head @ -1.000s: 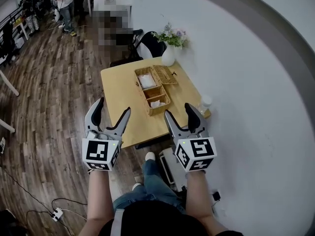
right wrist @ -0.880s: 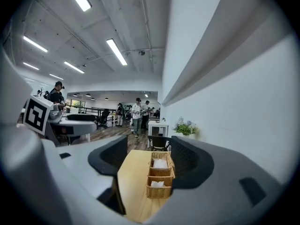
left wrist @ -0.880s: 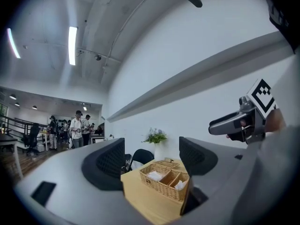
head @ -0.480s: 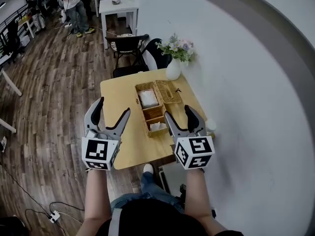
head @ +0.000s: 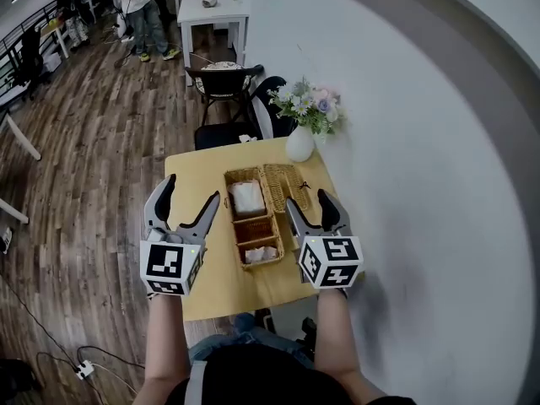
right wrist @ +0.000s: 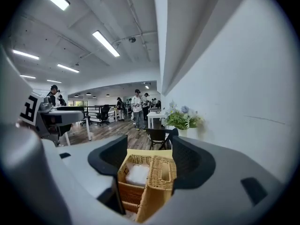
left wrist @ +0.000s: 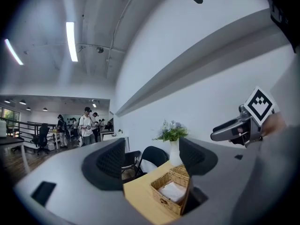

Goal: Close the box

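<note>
Both forearms reach forward side by side. The left gripper [head: 187, 192] and right gripper [head: 307, 201] hover over the yellow table [head: 194, 175], each with jaws spread wide and empty. The wicker box [head: 234, 230] sits between them, its lid [head: 285, 186] lying open to the right.

Box [left wrist: 171, 197] part-hidden (left gripper view)

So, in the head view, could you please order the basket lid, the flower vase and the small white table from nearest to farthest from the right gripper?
From the right gripper:
1. basket lid, lying open just beyond its jaws.
2. flower vase, straight ahead, past the lid.
3. small white table, far back and to the left.
</note>
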{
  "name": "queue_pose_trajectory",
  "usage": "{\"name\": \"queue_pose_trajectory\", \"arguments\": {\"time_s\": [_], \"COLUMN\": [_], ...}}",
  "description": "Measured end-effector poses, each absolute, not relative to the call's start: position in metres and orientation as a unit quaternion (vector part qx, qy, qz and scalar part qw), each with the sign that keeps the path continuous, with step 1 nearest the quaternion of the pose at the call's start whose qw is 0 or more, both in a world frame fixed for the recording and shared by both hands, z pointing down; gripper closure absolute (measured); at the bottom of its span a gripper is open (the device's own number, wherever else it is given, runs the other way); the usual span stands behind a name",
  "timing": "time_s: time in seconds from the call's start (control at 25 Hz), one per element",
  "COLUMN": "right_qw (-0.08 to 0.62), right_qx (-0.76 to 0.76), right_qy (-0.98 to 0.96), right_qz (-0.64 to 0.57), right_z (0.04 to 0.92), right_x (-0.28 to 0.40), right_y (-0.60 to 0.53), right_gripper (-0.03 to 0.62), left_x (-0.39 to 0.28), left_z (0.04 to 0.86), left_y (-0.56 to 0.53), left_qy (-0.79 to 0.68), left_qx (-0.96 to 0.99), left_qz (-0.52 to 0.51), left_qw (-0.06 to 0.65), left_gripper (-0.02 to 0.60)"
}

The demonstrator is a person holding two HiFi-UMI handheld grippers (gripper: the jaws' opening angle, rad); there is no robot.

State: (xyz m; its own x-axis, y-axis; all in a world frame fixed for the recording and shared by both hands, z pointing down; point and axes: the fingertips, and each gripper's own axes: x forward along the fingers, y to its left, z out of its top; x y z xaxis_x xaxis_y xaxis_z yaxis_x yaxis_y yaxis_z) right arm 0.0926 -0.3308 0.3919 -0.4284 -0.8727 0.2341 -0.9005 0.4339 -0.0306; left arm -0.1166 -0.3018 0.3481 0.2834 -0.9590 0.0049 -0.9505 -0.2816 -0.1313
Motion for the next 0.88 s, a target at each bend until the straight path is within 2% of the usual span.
{"name": "queue_pose_trajectory", "arguments": {"time_s": [0.48,0.88], "right_qw": [0.114,0.066], "right_qx": [0.546,0.574], "right_qy": [-0.810,-0.755], "right_qz": [0.181,0.310], "right_z": [0.493,0.567], "right_x": [0.126,0.159], "right_y": [-0.395,-0.409], "right_gripper": [0.292,0.292], "left_x": [-0.117,-0.103], "left_z": [0.392,0.417], "left_y": [-0.342,-0.346], "left_qy": [0.621,0.612], "left_qx": [-0.782,-0.787], "left_qz": [-0.056,-0.079], "left_qw": [0.014,-0.005], "left_gripper": [0.218,0.218]}}
